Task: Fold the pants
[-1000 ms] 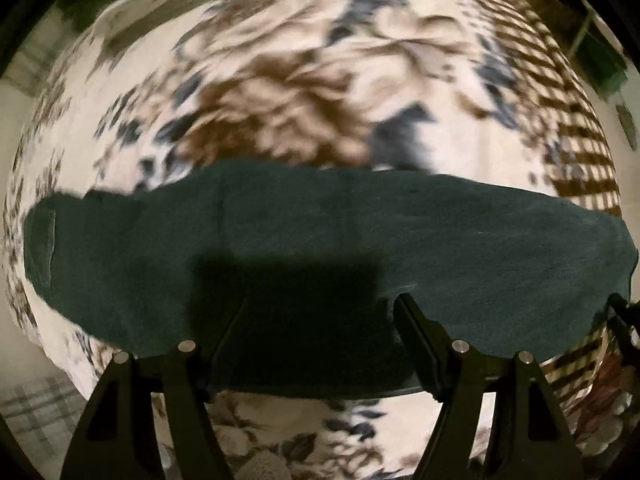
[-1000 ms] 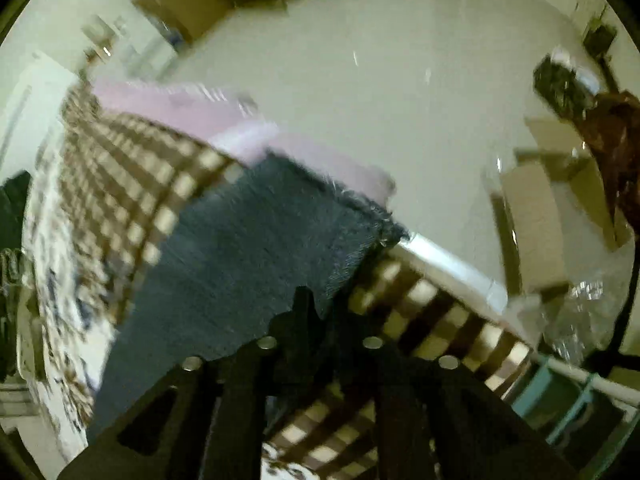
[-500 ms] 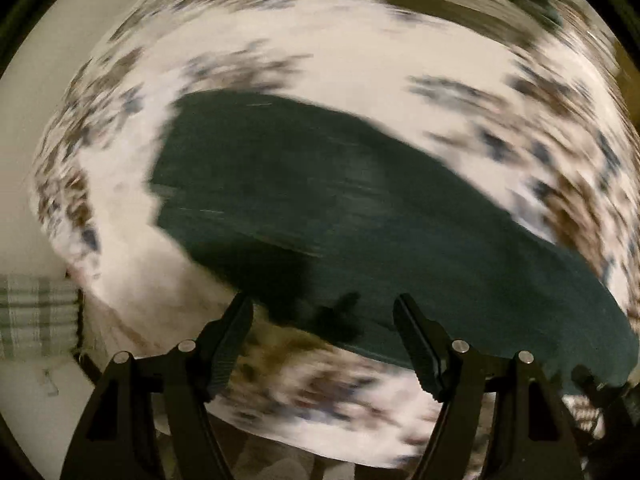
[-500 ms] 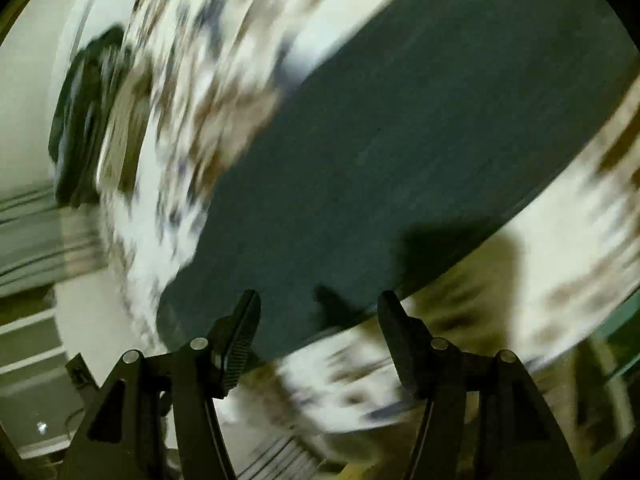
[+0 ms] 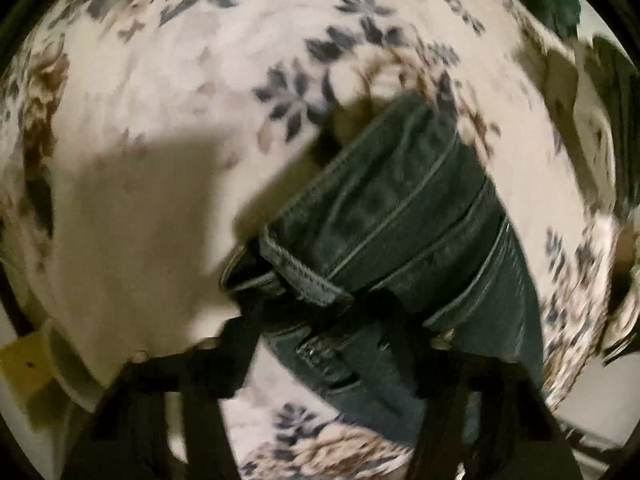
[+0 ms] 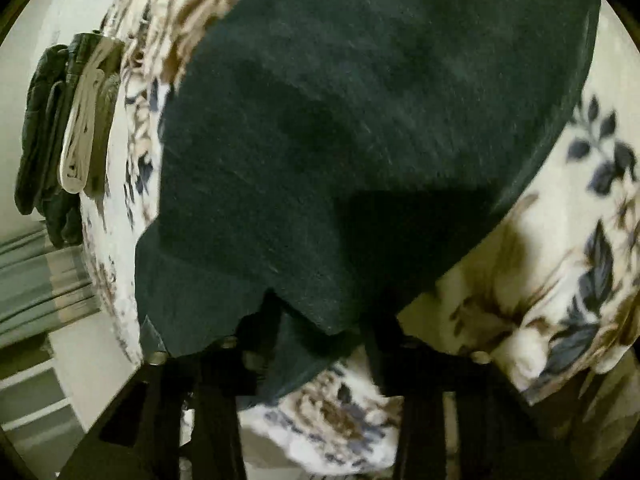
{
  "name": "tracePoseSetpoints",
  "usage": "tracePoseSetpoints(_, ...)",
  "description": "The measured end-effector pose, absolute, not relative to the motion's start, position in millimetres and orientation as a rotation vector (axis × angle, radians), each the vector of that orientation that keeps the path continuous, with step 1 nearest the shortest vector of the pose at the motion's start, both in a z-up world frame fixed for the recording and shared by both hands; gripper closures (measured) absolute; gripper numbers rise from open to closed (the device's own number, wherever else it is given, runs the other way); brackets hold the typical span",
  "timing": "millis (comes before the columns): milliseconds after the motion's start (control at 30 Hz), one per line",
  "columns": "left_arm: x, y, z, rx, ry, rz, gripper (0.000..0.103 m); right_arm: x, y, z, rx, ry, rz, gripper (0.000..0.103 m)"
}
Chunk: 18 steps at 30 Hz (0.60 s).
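Dark teal denim pants lie on a floral bedspread. In the left wrist view the waistband end point(image 5: 400, 216) with a belt loop and stitched seams sits right in front of my left gripper point(image 5: 332, 328), whose open fingers straddle the waistband edge. In the right wrist view a broad flat stretch of the pants point(image 6: 360, 120) fills the upper frame, and a folded corner of the fabric point(image 6: 320, 320) lies between the open fingers of my right gripper point(image 6: 320, 332). Whether the fingers touch the cloth is unclear from the blur.
The cream bedspread with blue and brown flowers point(image 5: 168, 80) covers the bed point(image 6: 560, 260). A stack of folded dark and light garments point(image 6: 68, 128) sits at the bed's far left edge, also at upper right in the left wrist view point(image 5: 592, 92). Floor shows beyond the bed edge point(image 6: 36, 320).
Both grippers swung down to the pants. The right gripper let go of the hem it held a second ago and now sits open over a fabric corner; the left moved to the waistband.
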State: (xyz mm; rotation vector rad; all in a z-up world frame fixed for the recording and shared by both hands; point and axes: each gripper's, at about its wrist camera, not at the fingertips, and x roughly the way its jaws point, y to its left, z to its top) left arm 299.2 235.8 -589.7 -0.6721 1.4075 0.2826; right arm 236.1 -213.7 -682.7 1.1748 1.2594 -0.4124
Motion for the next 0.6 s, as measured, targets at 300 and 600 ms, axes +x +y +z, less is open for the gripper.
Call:
tracePoseSetpoints(300, 276, 244, -565, -0.626, 1.305, 0.234, 0.092, 229, -220, -662, 1.074, 1.252, -0.428, 0.095)
tracePoseSetpoints(600, 250, 252, -538, -0.623, 1.305, 0.207, 0.093, 207, -214, -631, 0.999, 1.258, -0.401, 0.099)
